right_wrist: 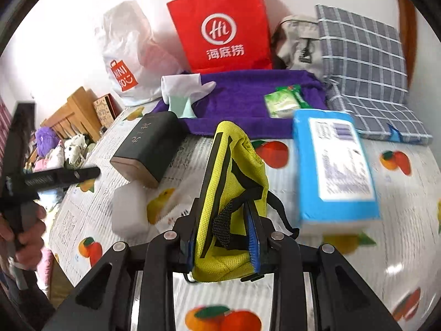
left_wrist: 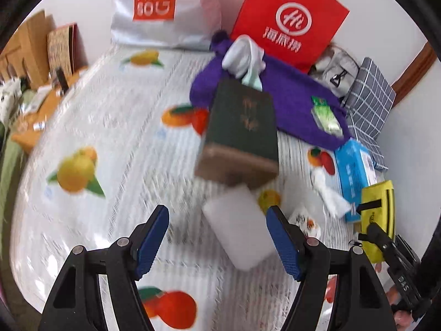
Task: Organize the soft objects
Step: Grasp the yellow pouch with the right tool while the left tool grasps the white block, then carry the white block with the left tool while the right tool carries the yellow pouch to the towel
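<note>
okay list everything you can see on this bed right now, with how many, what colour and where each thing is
Yellow fabric pouch with black straps: one, clamped in the right gripper.
White foam block: one, on the sheet between the open left gripper's fingers.
Dark green box with brown base: one, behind the foam block.
Blue tissue pack: one, on the sheet, right side.
Purple towel: one, spread at the back.
Green-white packet: one, on the towel.
White and mint cloth: one, on the towel's left end.
Red paper bag: one, against the wall.
White plastic bag: one, left of the red bag.
Grey checked cushion: one, back right.
Left gripper: black, blue pads, open.
Right gripper: black, shut.
</note>
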`<action>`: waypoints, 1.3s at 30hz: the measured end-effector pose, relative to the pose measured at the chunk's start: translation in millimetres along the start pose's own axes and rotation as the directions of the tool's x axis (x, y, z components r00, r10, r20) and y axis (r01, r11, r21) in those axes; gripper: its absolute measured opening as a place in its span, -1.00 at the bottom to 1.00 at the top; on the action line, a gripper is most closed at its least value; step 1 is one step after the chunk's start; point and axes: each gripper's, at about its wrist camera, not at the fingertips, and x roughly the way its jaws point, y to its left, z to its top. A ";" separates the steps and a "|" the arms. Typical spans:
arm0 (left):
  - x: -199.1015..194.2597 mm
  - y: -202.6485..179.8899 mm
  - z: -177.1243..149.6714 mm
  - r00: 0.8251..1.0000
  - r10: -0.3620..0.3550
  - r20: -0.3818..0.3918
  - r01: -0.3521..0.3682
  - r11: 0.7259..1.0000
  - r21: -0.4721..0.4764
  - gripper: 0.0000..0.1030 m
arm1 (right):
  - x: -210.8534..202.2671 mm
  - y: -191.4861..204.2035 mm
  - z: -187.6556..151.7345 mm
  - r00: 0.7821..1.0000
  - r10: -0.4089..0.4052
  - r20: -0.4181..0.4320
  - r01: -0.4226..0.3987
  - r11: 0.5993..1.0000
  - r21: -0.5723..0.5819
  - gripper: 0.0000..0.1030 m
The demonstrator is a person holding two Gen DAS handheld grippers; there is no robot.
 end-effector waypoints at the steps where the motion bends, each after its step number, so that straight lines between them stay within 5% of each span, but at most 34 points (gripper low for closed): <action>1: 2.2 -0.6 -3.2 1.000 -0.001 -0.005 0.001 1.000 -0.010 0.39 | -5.3 -2.3 -5.2 1.000 0.001 0.003 -0.001 1.000 0.002 -0.43; 11: 20.7 -21.3 -12.0 1.000 0.008 0.000 -0.007 0.997 -0.083 0.39 | -37.2 -33.6 -49.5 0.998 -0.055 0.009 0.055 0.998 0.022 -0.42; 20: 59.9 -53.4 -19.9 0.986 0.151 -0.068 -0.153 0.988 -0.021 0.39 | -36.0 -71.3 -75.7 0.998 -0.066 -0.004 0.066 0.994 0.090 -0.44; 24: 61.7 -59.6 -27.4 0.975 0.218 -0.030 -0.217 0.975 0.043 0.39 | -32.3 -88.1 -81.3 1.000 -0.005 -0.005 0.006 0.988 0.155 -0.54; 39: 51.3 -50.8 -47.7 0.982 0.186 0.025 -0.187 0.980 0.065 0.40 | -42.7 -99.1 -92.6 0.999 -0.030 0.021 0.026 0.986 0.166 -0.60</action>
